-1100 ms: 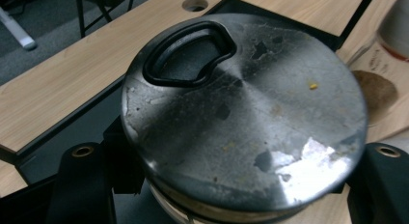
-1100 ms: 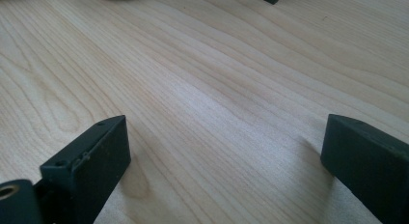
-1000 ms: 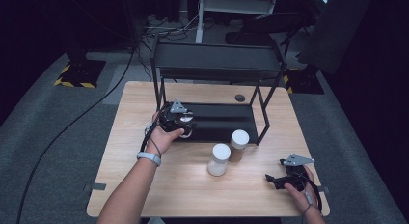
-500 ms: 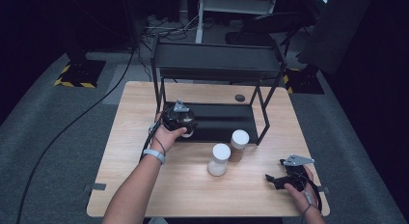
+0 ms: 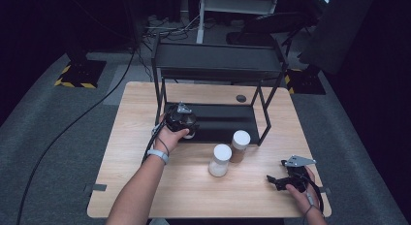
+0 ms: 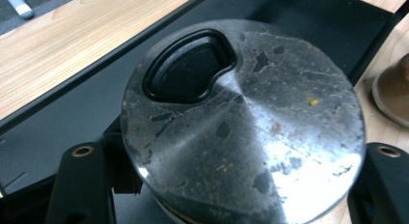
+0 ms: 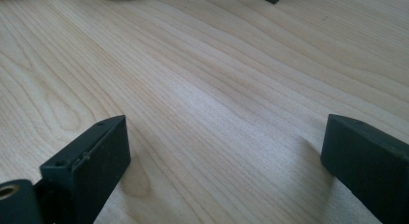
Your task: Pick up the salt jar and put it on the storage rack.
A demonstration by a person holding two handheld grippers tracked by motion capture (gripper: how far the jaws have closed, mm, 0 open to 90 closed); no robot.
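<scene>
Jars: two with white lids stand near the middle of the wooden table (image 5: 145, 186), one pale (image 5: 220, 160) and one brown (image 5: 239, 146), just beside each other in front of a black rack (image 5: 218, 65). The left gripper (image 5: 180, 119) is held by the left hand (image 5: 169, 136) at the front left corner of the rack's low black shelf (image 5: 223, 120). In the left gripper view its jaws stand on either side of a round, scuffed metal lid (image 6: 251, 132) with a black kidney-shaped inset (image 6: 188, 69); the lid sits between them, seemingly pinched, though the contact points are hidden. The lid hangs over the shelf's front edge, with the brown jar off to one side. The right gripper (image 5: 286, 179) rests low over the table's front right corner in the right hand (image 5: 303, 188), jaws spread wide over bare wood with nothing between them. A small dark disc (image 5: 241, 98) lies on the table behind the shelf.
</scene>
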